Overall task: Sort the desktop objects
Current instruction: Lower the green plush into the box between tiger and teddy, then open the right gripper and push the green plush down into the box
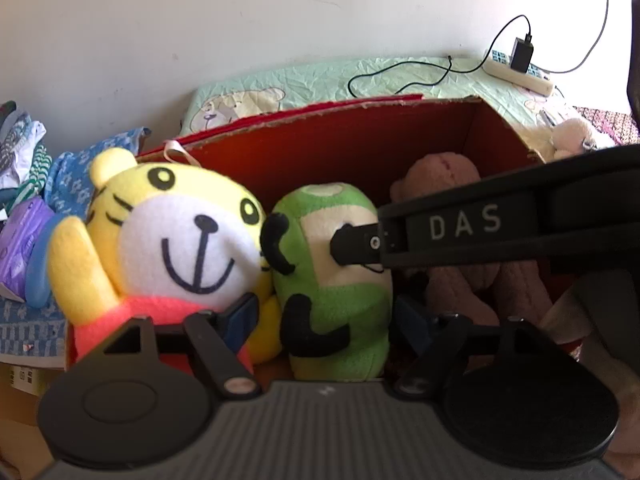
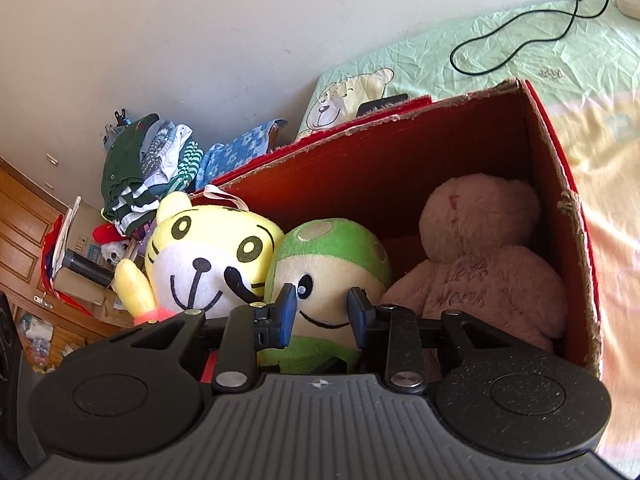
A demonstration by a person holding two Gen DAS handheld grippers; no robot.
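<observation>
A red cardboard box (image 1: 320, 148) (image 2: 400, 160) holds three soft toys side by side. The yellow tiger plush (image 1: 176, 224) (image 2: 208, 256) is at the left, the green plush (image 1: 336, 280) (image 2: 332, 256) in the middle, and the pink teddy bear (image 1: 444, 176) (image 2: 480, 264) at the right. My right gripper (image 2: 322, 312) is shut on the green plush's face, its blue pads (image 2: 286, 308) pressing both cheeks; in the left wrist view it (image 1: 354, 244) reaches in from the right. My left gripper (image 1: 328, 320) is open around the green plush's body, pads standing off it.
The box sits on a bed with a pale green bear-print sheet (image 1: 304, 80) (image 2: 520, 48). A black cable (image 1: 400, 76) runs to a charger on a power strip (image 1: 520, 68). Folded clothes (image 2: 148, 168) and a purple pack (image 1: 20, 236) lie left of the box; a white plush (image 1: 572, 132) lies to the right.
</observation>
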